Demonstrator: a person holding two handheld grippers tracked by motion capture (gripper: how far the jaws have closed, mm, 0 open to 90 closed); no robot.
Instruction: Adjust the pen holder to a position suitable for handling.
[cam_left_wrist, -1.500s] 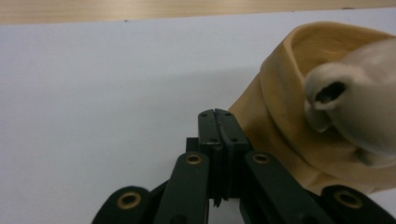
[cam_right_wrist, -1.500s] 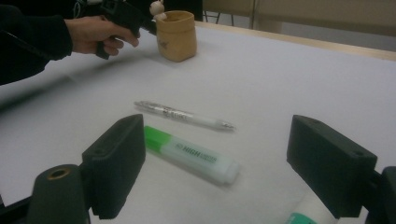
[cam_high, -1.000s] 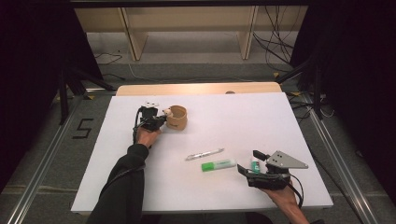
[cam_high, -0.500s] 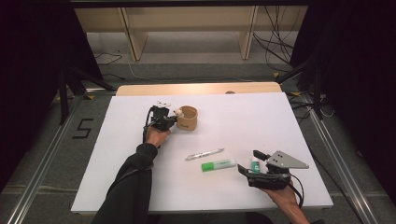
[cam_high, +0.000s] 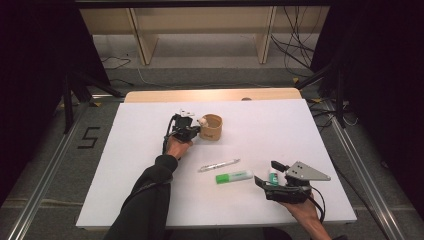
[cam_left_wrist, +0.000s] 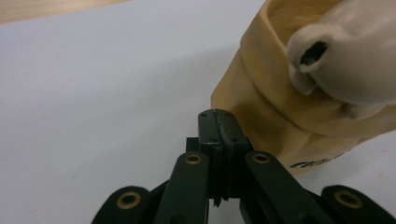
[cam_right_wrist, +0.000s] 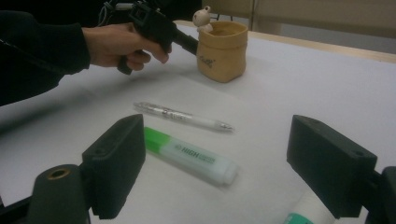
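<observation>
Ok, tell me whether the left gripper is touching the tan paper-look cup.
Cannot tell. In the left gripper view the closed left gripper overlaps the tan cup; contact isn't plain.

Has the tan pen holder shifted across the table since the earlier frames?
Yes. The tan pen holder slid right, pushed by the left gripper, nearer the pen.

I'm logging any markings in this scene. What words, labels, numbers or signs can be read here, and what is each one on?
"HIGH": on the green highlighter lying on the table; the rest of its print is blurred.
"5": black mark on the floor left of the table.
Dark lettering low on the tan pouch: too small and blurred to read.
Print on the clear pen: too small to read.
</observation>
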